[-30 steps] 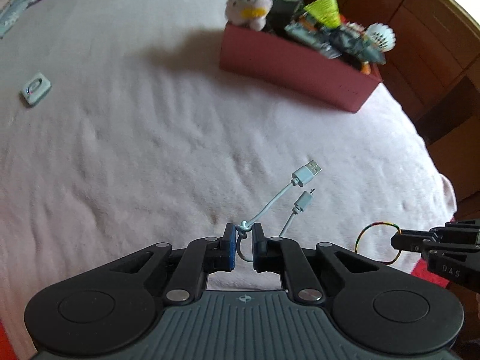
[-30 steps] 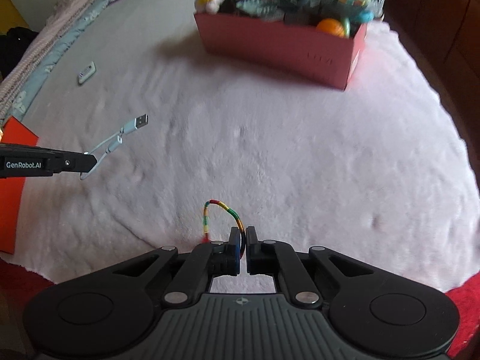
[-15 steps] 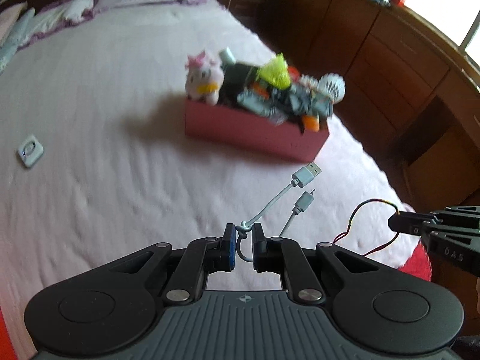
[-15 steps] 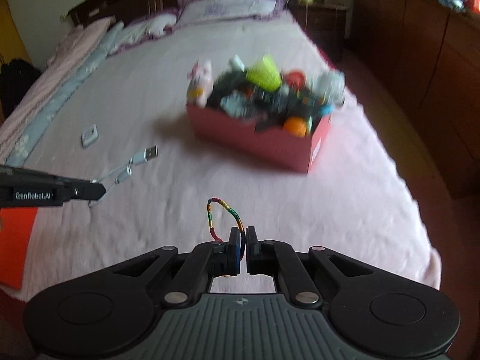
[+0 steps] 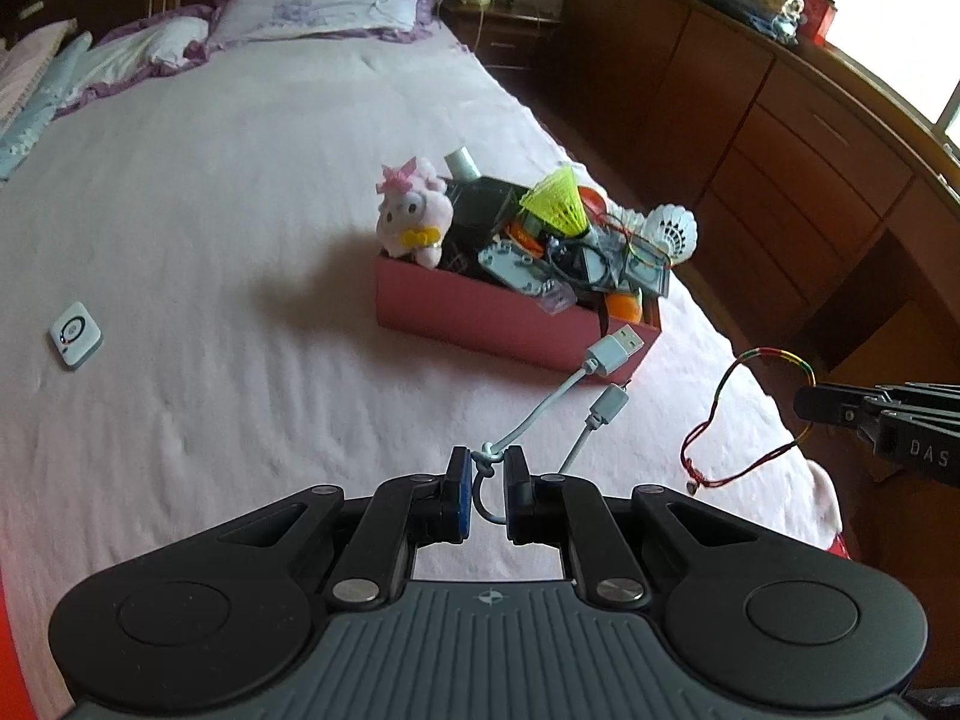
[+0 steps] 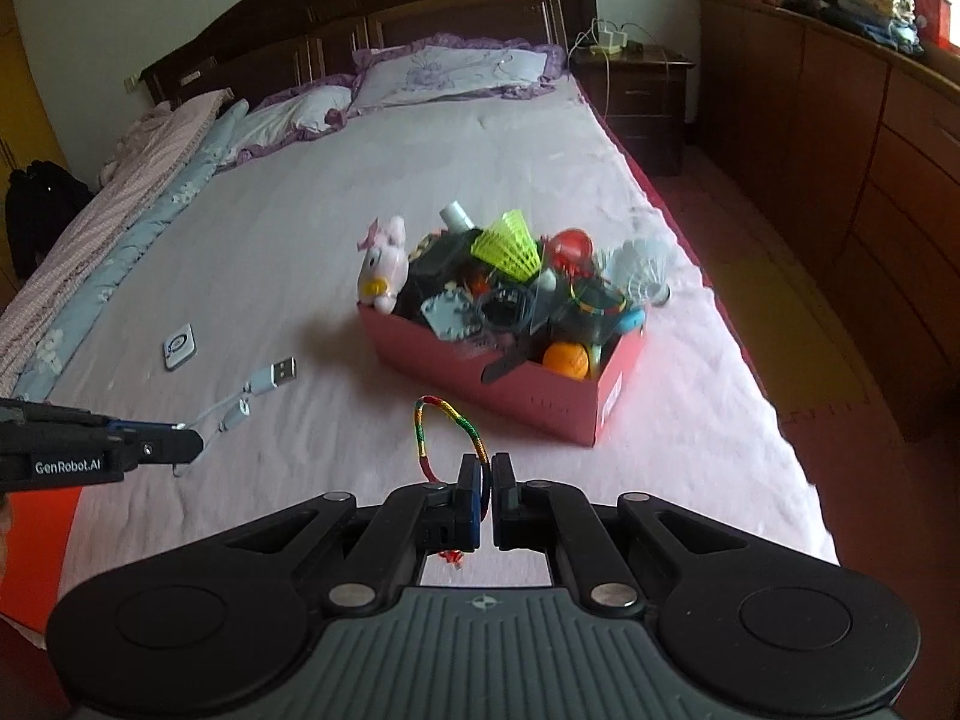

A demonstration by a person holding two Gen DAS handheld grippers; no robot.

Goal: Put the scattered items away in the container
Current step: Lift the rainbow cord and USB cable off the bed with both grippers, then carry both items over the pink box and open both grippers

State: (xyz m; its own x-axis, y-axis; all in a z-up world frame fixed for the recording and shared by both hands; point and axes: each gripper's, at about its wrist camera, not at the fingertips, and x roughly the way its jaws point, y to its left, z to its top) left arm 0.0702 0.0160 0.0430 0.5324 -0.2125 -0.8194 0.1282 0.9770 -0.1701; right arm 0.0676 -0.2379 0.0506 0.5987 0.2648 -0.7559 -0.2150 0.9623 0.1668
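Observation:
My left gripper [image 5: 487, 461] is shut on a knotted light-blue USB cable [image 5: 611, 350], whose two plugs stick out ahead, held above the bed. My right gripper [image 6: 487, 467] is shut on a braided red, yellow and green bracelet [image 6: 445, 408], also lifted. Farther ahead on the pink bedspread stands the pink box [image 5: 474, 312] [image 6: 510, 387], heaped with a plush toy [image 5: 413, 213], a yellow shuttlecock [image 6: 509, 245], an orange ball and other small items. A small white square gadget [image 5: 75, 334] [image 6: 179, 346] lies alone on the bed to the left.
Pillows and a dark wooden headboard [image 6: 372, 18] are at the far end of the bed. Folded blankets [image 6: 108, 204] line the left side. Wooden cabinets [image 6: 840, 138] run along the right wall, with a nightstand [image 6: 636, 96] by the bed's far corner.
Both grippers have risen and tilted up with their loads, so the box now looks smaller and farther off and the whole bed and headboard have come into view.

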